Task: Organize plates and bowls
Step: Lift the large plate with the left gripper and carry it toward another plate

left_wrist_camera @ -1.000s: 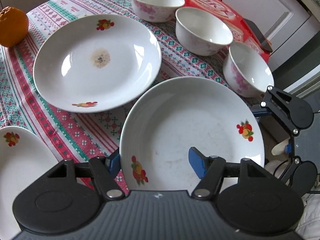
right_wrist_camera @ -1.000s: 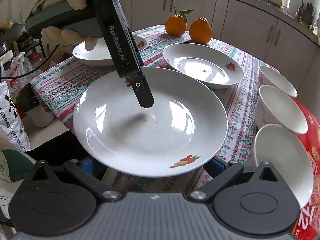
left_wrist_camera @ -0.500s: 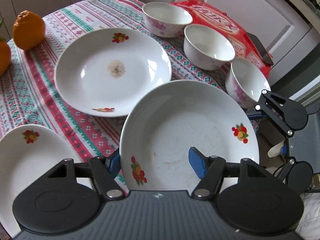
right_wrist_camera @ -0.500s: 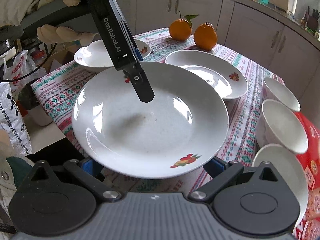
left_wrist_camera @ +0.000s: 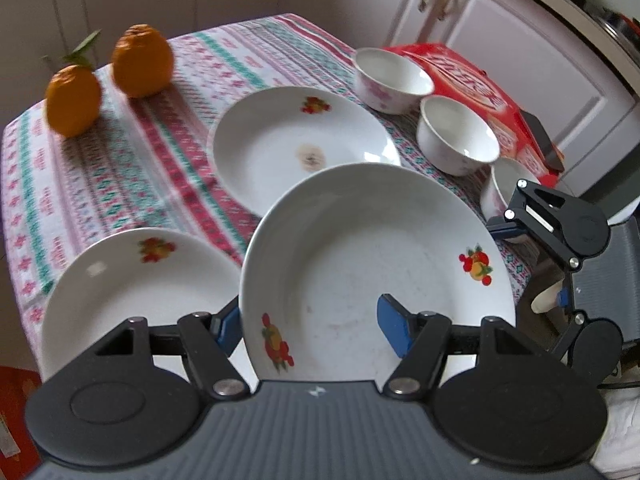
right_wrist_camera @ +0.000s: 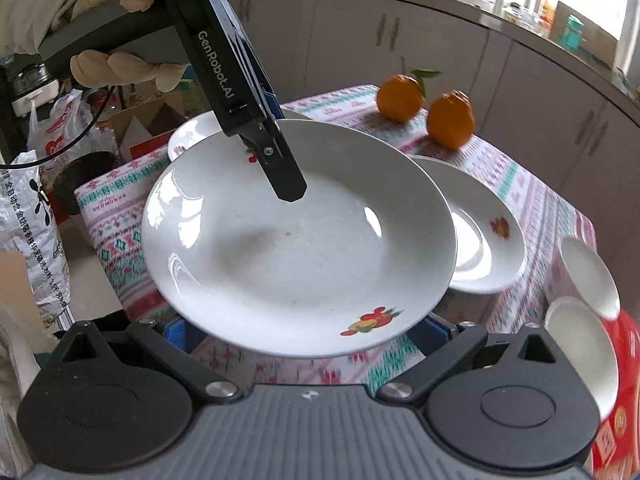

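Note:
A white plate with fruit prints (left_wrist_camera: 372, 256) hangs in the air above the table, held from both sides. My left gripper (left_wrist_camera: 316, 328) is shut on its near rim, one blue pad on top and one below. My right gripper (right_wrist_camera: 308, 336) grips the opposite rim from underneath; its jaws are mostly hidden by the same plate (right_wrist_camera: 296, 240). A second plate (left_wrist_camera: 296, 140) with a brown stain lies mid-table. A third plate (left_wrist_camera: 132, 280) lies at the near left edge. Three white bowls (left_wrist_camera: 390, 80) (left_wrist_camera: 456, 134) (left_wrist_camera: 504, 188) stand in a row at the right.
Two oranges (left_wrist_camera: 140, 60) (left_wrist_camera: 72, 100) sit at the far left of the patterned tablecloth (left_wrist_camera: 120, 168). A red package (left_wrist_camera: 472, 76) lies under the bowls with a dark phone-like object (left_wrist_camera: 544, 144) on it. White cabinets (left_wrist_camera: 500, 28) stand behind. Bags (right_wrist_camera: 32, 208) sit on the floor.
Both grippers have lifted the held plate higher and carried it back toward the left, near the third plate. The oranges have come into the left wrist view.

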Motion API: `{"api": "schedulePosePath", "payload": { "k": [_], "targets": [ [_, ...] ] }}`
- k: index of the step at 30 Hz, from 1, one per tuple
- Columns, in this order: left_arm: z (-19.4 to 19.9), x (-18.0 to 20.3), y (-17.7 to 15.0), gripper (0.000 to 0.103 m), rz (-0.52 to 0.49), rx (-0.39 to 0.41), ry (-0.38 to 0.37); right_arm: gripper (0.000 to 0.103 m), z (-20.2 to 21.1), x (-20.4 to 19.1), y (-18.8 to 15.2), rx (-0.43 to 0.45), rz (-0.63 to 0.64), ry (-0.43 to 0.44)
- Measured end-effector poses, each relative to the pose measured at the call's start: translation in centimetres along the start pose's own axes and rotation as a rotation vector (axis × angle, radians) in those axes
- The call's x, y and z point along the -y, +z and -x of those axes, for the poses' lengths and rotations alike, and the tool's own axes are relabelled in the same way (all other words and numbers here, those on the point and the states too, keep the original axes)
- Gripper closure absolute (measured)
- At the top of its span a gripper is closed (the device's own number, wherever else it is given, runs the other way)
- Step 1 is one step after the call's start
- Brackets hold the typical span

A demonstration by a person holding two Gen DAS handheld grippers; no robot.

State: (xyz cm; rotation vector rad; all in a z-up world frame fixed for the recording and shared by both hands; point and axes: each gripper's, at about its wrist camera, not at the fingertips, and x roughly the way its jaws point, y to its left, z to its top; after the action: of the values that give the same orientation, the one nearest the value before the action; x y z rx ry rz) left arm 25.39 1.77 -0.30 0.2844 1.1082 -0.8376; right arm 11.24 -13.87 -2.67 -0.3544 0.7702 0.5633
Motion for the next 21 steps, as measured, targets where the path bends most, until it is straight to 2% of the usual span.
{"api": "schedulePosePath", "payload": {
  "k": [9, 21],
  "targets": [
    [1.7, -3.7, -1.7, 0.036, 0.069, 0.028, 0.033, 0.000, -2.8, -0.4, 3.3, -0.001, 0.056, 0.054],
    [1.9, -8.2, -3.0, 0.035, 0.146, 0.042, 0.052, 0.000, -6.1, -1.2, 6.5, -0.012, 0.109, 0.091]
  ]
}}
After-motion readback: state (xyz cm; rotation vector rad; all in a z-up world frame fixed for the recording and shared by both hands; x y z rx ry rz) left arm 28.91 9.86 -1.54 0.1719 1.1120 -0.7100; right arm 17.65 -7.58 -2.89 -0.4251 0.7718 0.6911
